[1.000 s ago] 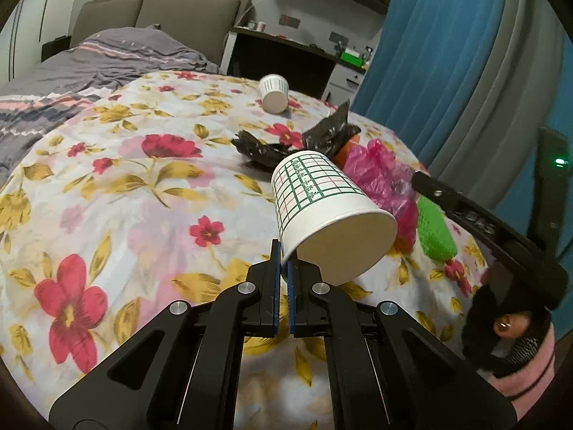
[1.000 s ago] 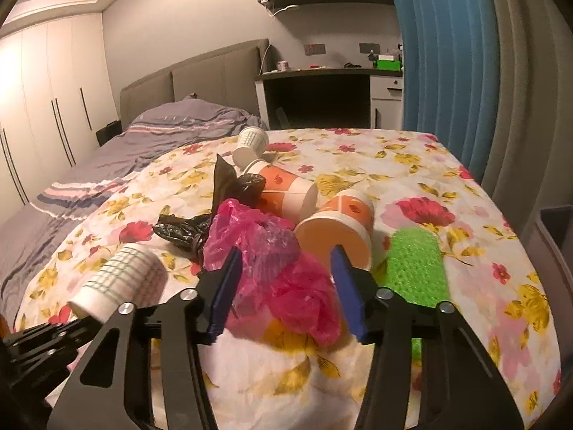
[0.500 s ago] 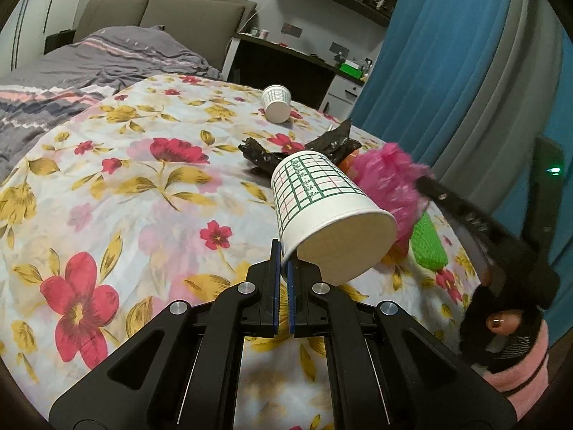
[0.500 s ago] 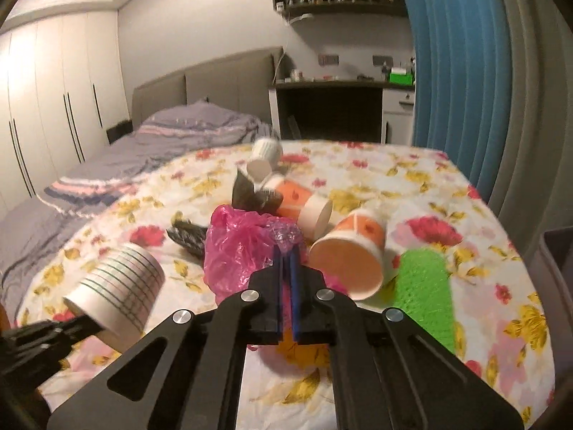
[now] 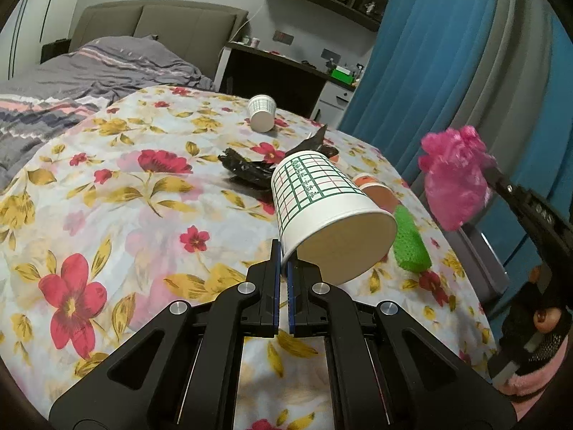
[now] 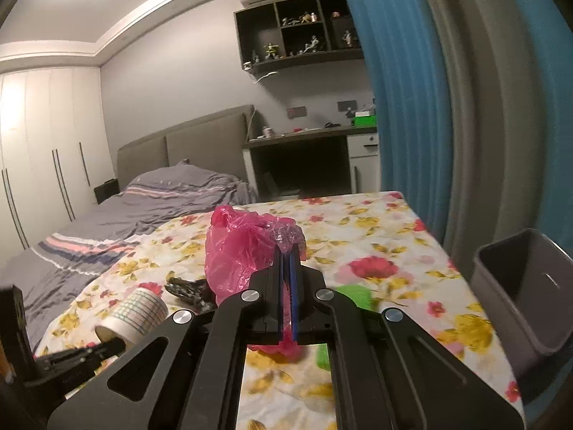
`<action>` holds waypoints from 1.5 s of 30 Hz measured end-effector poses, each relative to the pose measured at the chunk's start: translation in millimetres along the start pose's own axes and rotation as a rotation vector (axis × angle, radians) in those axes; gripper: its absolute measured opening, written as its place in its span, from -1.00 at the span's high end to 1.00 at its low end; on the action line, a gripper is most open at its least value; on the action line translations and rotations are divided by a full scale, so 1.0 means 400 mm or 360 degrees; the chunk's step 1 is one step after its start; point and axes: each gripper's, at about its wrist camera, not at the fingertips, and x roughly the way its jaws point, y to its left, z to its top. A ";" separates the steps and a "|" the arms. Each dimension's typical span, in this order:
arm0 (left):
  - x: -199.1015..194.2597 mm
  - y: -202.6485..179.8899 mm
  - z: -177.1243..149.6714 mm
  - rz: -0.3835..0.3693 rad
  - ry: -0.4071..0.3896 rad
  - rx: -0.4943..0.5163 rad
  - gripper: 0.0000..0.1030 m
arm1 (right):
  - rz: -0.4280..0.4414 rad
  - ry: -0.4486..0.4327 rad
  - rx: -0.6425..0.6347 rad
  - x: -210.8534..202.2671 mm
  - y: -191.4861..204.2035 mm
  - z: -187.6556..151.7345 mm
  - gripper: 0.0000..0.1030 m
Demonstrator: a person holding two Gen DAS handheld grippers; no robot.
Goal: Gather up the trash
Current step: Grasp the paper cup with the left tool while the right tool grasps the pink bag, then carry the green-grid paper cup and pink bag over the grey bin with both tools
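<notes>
1. Pink plastic bag [image 6: 247,247]: we log it crumpled and lifted clear of the table, pinched between the clenched right tongs [image 6: 285,261]. From the left wrist view the same bag [image 5: 454,182] hangs in the air off to the right, above the table's edge.
2. White paper cup with a green grid print [image 5: 322,211]: we record it held by its rim in the clenched left tongs [image 5: 283,254], tilted with the open mouth facing the camera and raised off the cloth. In the right wrist view it shows low on the left [image 6: 134,317].
3. Floral tablecloth [image 5: 118,193], red and yellow flowers on a pale ground, covering the table that carries the remaining litter.
4. Black crumpled bag [image 5: 250,170], lying on the cloth just behind the held cup.
5. Small white cup with a grid print [image 5: 262,117], on its side near the far end of the table, well apart from the rest.
6. Orange cup [image 5: 376,190], partly hidden behind the held cup; we cannot tell how it lies.
7. Green netted item [image 5: 410,247], lying on the cloth near the right edge.
8. Grey bin [image 6: 526,294], open-topped, standing just beside the table's right edge.
9. Surroundings we note: a bed with grey striped bedding [image 6: 143,211], a blue curtain [image 6: 404,107], a wall shelf of figurines [image 6: 304,36].
</notes>
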 end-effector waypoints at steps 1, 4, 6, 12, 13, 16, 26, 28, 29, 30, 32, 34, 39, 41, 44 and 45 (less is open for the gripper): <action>-0.002 -0.005 0.000 0.0000 -0.0003 0.0004 0.96 | -0.0010 0.0000 -0.0001 -0.009 -0.009 -0.004 0.93; -0.005 -0.027 -0.002 -0.0002 -0.0013 0.0018 0.96 | -0.0048 0.0007 -0.0002 -0.027 -0.032 -0.016 0.93; -0.006 -0.039 -0.004 -0.0010 -0.0012 0.0020 0.96 | -0.0078 0.0021 0.0001 -0.040 -0.049 -0.023 0.93; -0.007 -0.084 0.000 -0.0042 -0.0018 0.0064 0.96 | -0.0138 -0.0002 0.0023 -0.086 -0.094 -0.031 0.93; -0.008 -0.091 0.001 -0.0046 -0.0021 0.0070 0.96 | -0.0146 -0.0007 0.0029 -0.090 -0.102 -0.030 0.93; -0.008 -0.115 0.005 -0.0064 -0.0030 0.0091 0.96 | -0.0163 -0.0017 0.0054 -0.105 -0.124 -0.030 0.93; 0.017 -0.205 0.014 -0.0113 -0.0013 0.0169 0.96 | -0.0245 -0.0079 0.0105 -0.146 -0.188 -0.030 0.93; 0.022 -0.222 0.019 -0.0130 -0.0014 0.0183 0.96 | -0.0262 -0.0086 0.0115 -0.150 -0.203 -0.030 0.93; 0.025 -0.232 0.022 -0.0138 -0.0016 0.0192 0.96 | -0.0278 -0.0091 0.0120 -0.153 -0.214 -0.030 0.93; 0.028 -0.246 0.025 -0.0145 -0.0019 0.0207 0.96 | -0.0288 -0.0093 0.0124 -0.155 -0.226 -0.029 0.93; 0.036 -0.268 0.027 -0.0160 -0.0019 0.0233 0.96 | -0.0307 -0.0100 0.0134 -0.159 -0.245 -0.029 0.93; 0.048 -0.293 0.031 -0.0185 -0.0015 0.0252 0.96 | -0.0333 -0.0106 0.0139 -0.167 -0.266 -0.028 0.93; 0.083 -0.371 0.039 -0.0267 0.0007 0.0325 0.96 | -0.0425 -0.0132 0.0154 -0.181 -0.318 -0.018 0.93; 0.097 -0.411 0.042 -0.0311 0.0018 0.0362 0.96 | -0.0466 -0.0145 0.0167 -0.188 -0.340 -0.014 0.93; 0.119 -0.477 0.053 -0.0380 0.0027 0.0408 0.96 | -0.0531 -0.0162 0.0174 -0.195 -0.377 -0.006 0.93; 0.128 -0.504 0.057 -0.0406 0.0025 0.0428 0.96 | -0.0557 -0.0169 0.0175 -0.197 -0.391 -0.004 0.93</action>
